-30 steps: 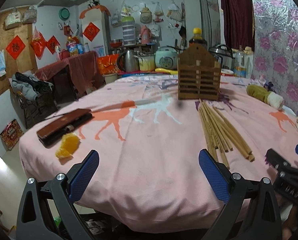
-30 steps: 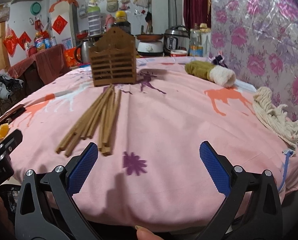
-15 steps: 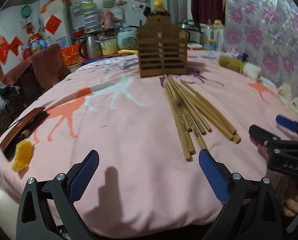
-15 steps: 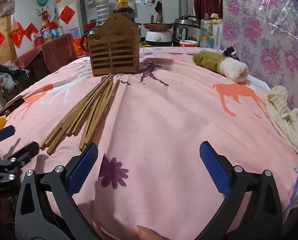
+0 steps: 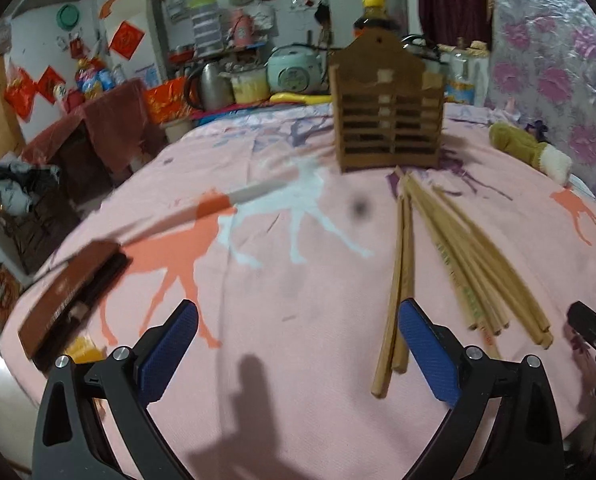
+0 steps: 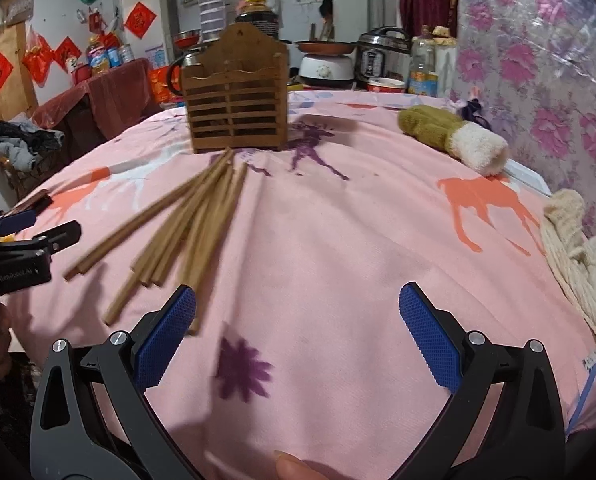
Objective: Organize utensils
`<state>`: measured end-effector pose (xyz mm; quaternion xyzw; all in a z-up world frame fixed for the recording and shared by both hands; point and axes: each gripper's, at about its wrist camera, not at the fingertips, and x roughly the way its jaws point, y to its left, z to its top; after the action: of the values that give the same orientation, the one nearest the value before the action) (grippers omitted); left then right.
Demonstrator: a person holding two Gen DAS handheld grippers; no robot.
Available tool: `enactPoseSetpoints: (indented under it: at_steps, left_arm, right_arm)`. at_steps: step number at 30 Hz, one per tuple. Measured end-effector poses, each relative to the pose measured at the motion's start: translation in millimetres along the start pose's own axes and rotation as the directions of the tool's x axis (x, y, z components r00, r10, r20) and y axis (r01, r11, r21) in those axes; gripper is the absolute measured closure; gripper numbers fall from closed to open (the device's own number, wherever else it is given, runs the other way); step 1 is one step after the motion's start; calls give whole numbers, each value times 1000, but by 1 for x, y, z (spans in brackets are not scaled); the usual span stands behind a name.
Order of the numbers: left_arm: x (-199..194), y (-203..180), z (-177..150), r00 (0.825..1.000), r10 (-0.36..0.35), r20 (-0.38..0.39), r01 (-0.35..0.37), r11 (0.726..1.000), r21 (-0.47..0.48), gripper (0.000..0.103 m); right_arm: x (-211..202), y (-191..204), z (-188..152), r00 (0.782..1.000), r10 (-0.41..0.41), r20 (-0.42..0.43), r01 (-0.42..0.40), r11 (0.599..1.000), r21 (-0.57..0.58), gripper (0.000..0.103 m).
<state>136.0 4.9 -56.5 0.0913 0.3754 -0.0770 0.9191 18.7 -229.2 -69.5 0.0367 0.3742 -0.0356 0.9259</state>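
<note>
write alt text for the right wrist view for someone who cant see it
Open right tongs hover empty over a pink tablecloth, with a loose pile of wooden chopsticks ahead to the left, fanning toward a slatted wooden holder. The left tongs show at the left edge; a rolled towel lies far right.

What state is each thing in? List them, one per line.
Left gripper: jaws open, empty, above the cloth.
Right gripper: jaws open, empty.
Chopsticks: loose, flat on the cloth, fanned out in front of the holder.
Holder: upright; no chopsticks stick out of it.
Case: lying flat near the table edge.
Glove: lying on its side.
</note>
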Motion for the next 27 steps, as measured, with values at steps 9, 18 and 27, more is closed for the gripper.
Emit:
enactPoseSetpoints:
  at_steps: [9, 18, 27]
  left_arm:
    - [13, -12, -14, 998, 37, -52, -34, 998, 60, 5]
    - [12, 13, -13, 998, 30, -62, -31, 999, -25, 4]
    - [17, 6, -15, 994, 88, -69, -87, 996, 16, 4]
  right_arm:
    - [34, 30, 10, 987, -32, -159, 9, 990, -144, 5]
    - [22, -25, 21, 990, -88, -111, 88, 996, -7, 6]
    - [33, -21, 23, 976, -174, -132, 158, 980, -124, 6]
